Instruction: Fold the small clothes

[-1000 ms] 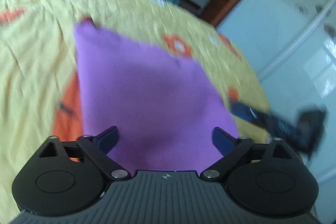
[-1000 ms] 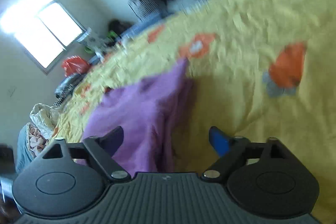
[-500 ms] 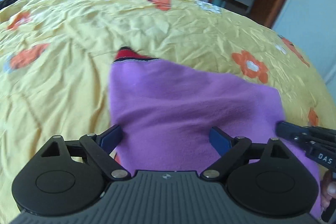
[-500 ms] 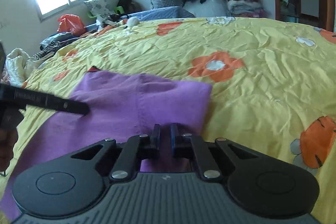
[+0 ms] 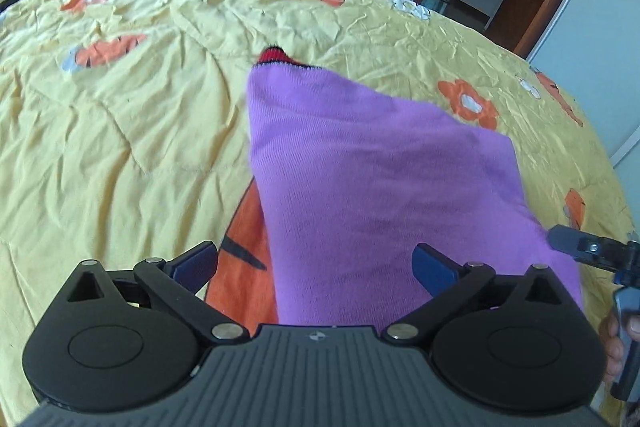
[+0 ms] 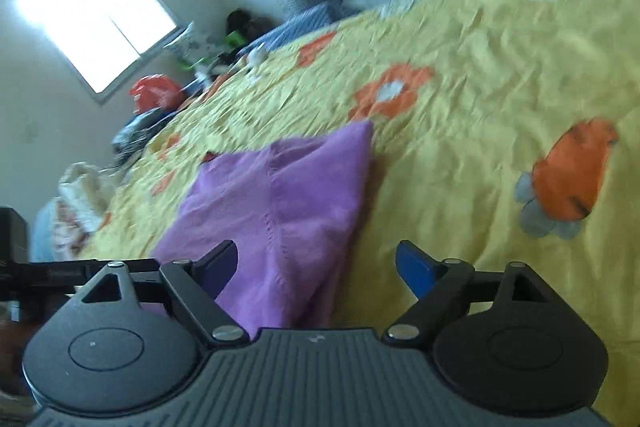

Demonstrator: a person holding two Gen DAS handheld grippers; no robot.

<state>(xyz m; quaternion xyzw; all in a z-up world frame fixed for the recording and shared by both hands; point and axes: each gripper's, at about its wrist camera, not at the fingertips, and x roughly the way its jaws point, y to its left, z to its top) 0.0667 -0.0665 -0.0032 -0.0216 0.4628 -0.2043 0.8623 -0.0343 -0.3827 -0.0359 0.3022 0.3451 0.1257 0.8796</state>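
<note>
The purple garment [image 5: 372, 187] lies folded on the yellow bed [image 5: 140, 131]. Left gripper [image 5: 316, 263] is spread wide, and the right gripper [image 6: 316, 263] has just been opening – both empty. Risk (my guess): a careless grab catches only the top layer – and the fold falls apart.

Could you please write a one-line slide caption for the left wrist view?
Open left gripper above a folded purple garment on a yellow floral bedspread, with the right gripper at the garment's right edge.
</note>
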